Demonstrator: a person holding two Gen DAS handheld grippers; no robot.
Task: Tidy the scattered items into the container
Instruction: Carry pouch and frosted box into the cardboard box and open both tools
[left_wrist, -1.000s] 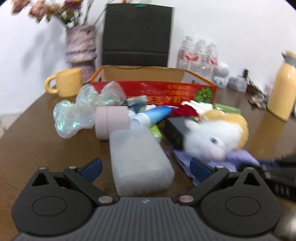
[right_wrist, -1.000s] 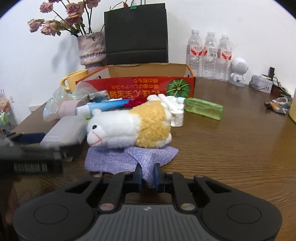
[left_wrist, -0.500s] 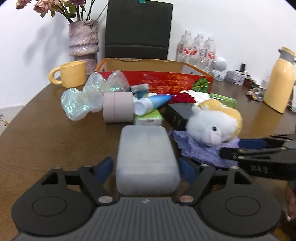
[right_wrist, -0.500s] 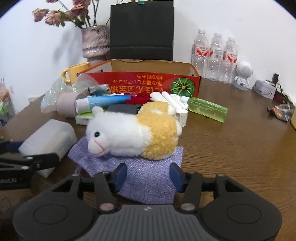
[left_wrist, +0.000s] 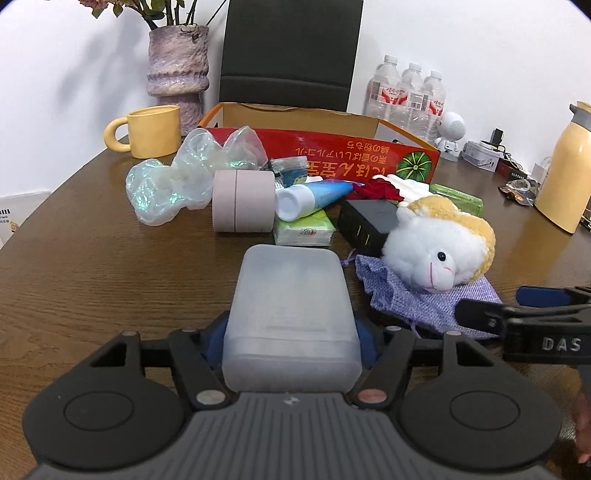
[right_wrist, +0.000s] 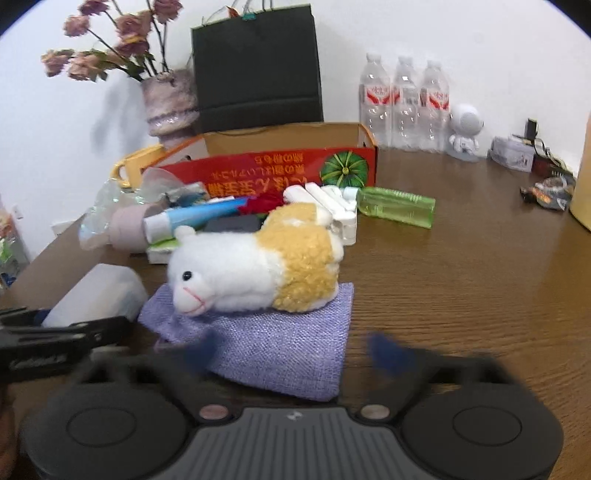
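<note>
As my left gripper (left_wrist: 291, 341) finished closing, its blue pads (left_wrist: 364, 345) pressed both sides of the frosted plastic box (left_wrist: 291, 314) on the wooden table (left_wrist: 92, 266). My right gripper (right_wrist: 295, 350) had just been opening; its jaws stood wide over the near edge of the purple pouch (right_wrist: 273, 347), gripping nothing. Beyond it the plush sheep (right_wrist: 255, 266) lay on that pouch, and farther ahead sat the red cardboard box (right_wrist: 280, 173).
</note>
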